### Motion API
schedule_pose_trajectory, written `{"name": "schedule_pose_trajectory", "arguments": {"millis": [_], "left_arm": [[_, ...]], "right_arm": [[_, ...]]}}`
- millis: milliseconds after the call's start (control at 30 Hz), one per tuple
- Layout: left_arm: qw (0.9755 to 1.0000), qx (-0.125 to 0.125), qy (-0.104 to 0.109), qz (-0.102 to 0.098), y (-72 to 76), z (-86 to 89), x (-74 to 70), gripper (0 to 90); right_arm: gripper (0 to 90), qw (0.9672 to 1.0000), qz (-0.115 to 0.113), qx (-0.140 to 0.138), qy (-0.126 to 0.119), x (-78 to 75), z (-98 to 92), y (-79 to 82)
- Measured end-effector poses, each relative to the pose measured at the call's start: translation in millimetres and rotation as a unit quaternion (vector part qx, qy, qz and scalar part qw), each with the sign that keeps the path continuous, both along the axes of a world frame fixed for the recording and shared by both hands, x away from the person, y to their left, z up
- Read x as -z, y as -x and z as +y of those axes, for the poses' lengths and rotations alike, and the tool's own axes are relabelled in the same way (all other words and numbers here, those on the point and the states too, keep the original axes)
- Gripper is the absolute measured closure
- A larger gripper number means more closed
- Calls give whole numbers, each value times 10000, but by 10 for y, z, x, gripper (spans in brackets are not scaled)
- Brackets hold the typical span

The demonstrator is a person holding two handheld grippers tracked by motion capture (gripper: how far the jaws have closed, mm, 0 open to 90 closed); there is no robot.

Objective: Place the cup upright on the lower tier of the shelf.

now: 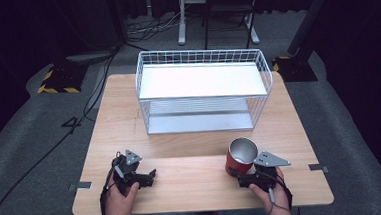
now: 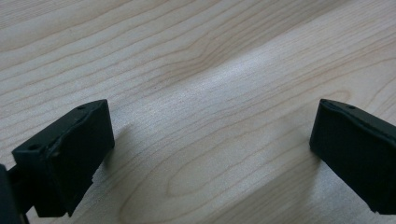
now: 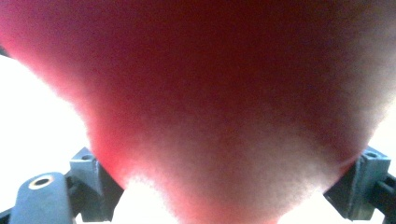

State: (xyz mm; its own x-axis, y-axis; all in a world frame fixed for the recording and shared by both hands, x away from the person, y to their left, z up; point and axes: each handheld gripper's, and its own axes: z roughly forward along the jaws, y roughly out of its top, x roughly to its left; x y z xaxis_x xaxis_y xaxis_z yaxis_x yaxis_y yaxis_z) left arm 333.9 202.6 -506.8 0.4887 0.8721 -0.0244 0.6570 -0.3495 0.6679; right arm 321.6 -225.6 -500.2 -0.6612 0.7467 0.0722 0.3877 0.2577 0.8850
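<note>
- At the far left of the high view we see the left hand (image 1: 117,194) resting on the near edge of the wooden table (image 1: 192,165), wrapped around the left gripper (image 1: 151,176), which points toward the table's middle.
- In the left gripper view its two black jaws stand wide apart with bare wood grain between them — nothing is held, and the tips sit close above the tabletop.
- Moving right and further back, we find a white wire basket rack (image 1: 203,89) on the far half of the table; it has a white upper shelf and a lower shelf beneath it, and both look bare.
- Right of centre, near the front edge, a red cup (image 1: 241,156) with a shiny metal inside stands upright on the table, well apart from the rack.
- Just beside and behind the cup is the right gripper (image 1: 239,175), held by the right hand (image 1: 271,190), with its grey three-cornered plate on top.
- In the right gripper view the red cup (image 3: 210,93) looms blurred and very close, its sides reaching both jaws — the jaws sit on either side of it, spread about as wide as the cup, and we cannot tell whether they press on it.
</note>
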Motion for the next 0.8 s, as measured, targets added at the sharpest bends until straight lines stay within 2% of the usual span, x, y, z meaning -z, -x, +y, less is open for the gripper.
{"name": "schedule_pose_trajectory", "arguments": {"millis": [500,800], "left_arm": [[10000,-1,1,0,0,0,0,1],[10000,-6,16,0,7,-2,2,1]], "right_arm": [[161,9998,-153,-86,71,-3,-1,22],[163,9995,-170,-255,-25,-14,43,-23]]}}
